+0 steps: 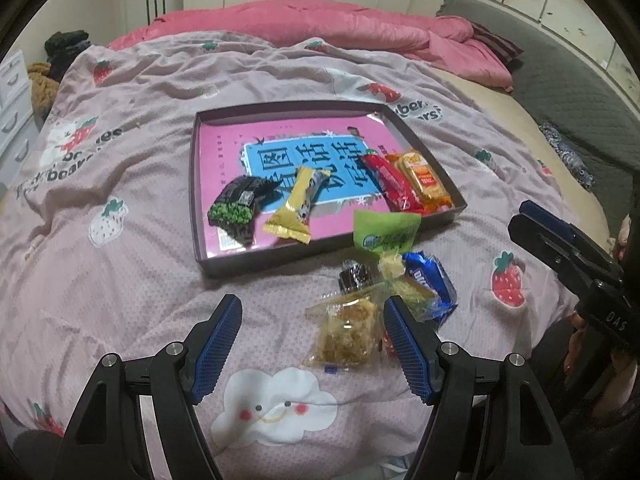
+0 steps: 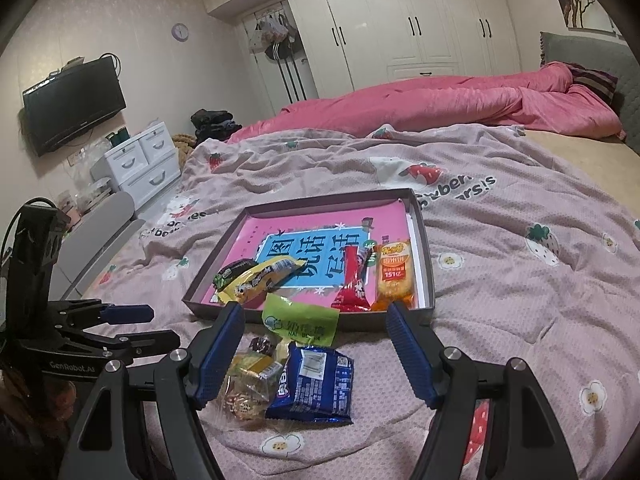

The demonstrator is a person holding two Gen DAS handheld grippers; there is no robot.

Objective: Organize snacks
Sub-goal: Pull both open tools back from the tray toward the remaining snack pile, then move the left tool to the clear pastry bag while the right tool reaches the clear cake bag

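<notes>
Clear crinkly pastry packet point(image 1: 346, 330) sat between gaping left gripper point(image 1: 314, 346); right gripper point(image 2: 316, 354) empty too. Next: pinch, drop into shallow dark cardboard tray point(image 1: 195, 184) at 12 o'clock.

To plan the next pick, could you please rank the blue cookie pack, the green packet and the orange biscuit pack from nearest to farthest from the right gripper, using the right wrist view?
From the right gripper:
1. Blue cookie pack, on the blanket, low between the open fingers.
2. Green packet, against the tray's near wall.
3. Orange biscuit pack, inside the tray, right side.
</notes>
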